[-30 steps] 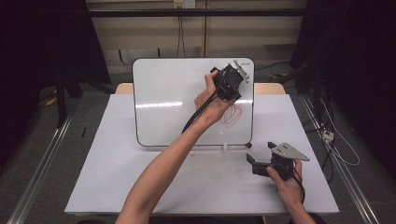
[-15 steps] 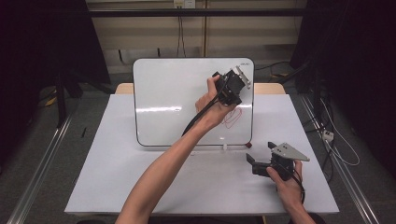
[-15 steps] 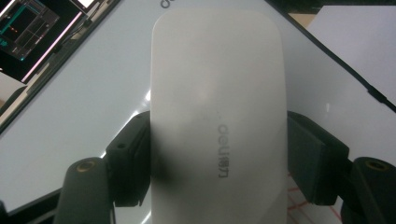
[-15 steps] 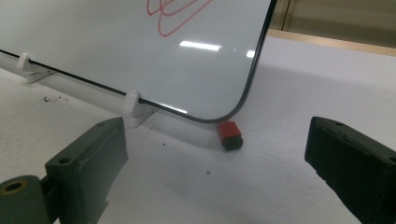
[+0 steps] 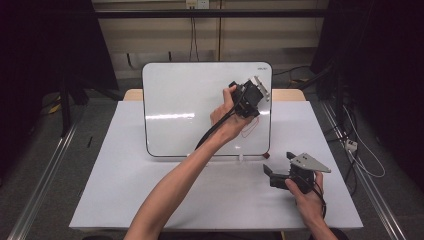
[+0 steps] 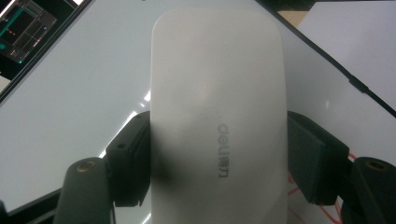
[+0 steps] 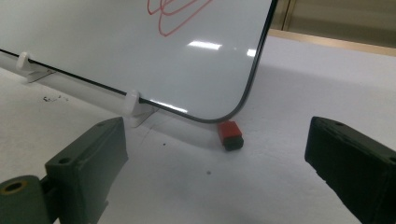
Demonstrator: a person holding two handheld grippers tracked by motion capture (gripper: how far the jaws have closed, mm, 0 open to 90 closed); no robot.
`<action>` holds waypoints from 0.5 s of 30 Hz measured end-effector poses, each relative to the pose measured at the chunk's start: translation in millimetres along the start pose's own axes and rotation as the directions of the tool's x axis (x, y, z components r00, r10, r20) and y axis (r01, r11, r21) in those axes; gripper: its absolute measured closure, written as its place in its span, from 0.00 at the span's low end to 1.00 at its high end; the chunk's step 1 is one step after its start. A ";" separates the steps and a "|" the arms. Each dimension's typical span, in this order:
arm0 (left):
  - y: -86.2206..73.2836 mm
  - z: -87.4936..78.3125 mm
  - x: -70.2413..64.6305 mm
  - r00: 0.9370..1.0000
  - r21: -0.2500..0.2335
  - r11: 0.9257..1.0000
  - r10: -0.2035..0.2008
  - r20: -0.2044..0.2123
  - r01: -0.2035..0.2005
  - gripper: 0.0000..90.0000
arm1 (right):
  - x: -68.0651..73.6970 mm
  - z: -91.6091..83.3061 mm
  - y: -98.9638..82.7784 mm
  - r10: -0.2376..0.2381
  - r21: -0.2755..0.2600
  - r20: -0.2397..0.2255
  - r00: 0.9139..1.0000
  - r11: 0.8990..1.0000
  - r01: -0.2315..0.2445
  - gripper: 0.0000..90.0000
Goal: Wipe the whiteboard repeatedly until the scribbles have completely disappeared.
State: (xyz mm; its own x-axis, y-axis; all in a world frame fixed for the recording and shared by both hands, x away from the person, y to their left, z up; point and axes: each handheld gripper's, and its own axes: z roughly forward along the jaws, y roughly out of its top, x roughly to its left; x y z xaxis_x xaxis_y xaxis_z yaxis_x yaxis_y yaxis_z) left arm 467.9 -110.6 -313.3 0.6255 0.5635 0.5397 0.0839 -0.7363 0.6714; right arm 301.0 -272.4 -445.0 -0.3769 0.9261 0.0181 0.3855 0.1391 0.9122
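I am counting: whiteboard (image 5: 190, 110) 1 | white eraser (image 6: 217, 116) 1 | red scribble (image 7: 175, 11) 1 | small red-and-black block (image 7: 230, 134) 1 | white board clips (image 7: 133, 103) 2 | tools 2 – left tool (image 5: 248, 96), right tool (image 5: 272, 175) | table (image 5: 125, 200) 1

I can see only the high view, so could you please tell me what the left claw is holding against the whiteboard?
Observer: The left claw is shut on a white whiteboard eraser with a grey printed logo.
Operator: Thank you. Is any red ink left near it?
Observer: Yes, red scribbles remain on the whiteboard, seen in the right claw view.
Operator: And the small thing at the board's lower right corner?
Observer: A red and black block lies on the table in front of the open right claw.
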 end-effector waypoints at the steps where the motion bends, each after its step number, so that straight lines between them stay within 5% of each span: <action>1: -0.3 0.3 -0.2 1.000 -0.002 1.000 -0.003 -0.001 0.003 0.34 | 0.0 0.1 0.0 0.000 0.000 0.001 1.000 1.000 0.000 0.06; 15: -0.5 0.4 -1.7 1.000 0.004 1.000 -0.023 0.010 0.023 0.34 | 0.9 1.6 -0.1 0.002 0.005 -0.003 1.000 1.000 -0.002 0.06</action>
State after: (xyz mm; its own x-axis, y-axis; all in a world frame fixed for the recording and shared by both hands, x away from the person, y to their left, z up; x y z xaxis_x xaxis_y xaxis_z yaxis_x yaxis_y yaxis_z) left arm 467.2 -111.3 -314.8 0.6310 0.5766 0.5191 0.1015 -0.7247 0.6815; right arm 301.9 -271.1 -445.8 -0.3786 0.9253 0.0217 0.3903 0.1384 0.9102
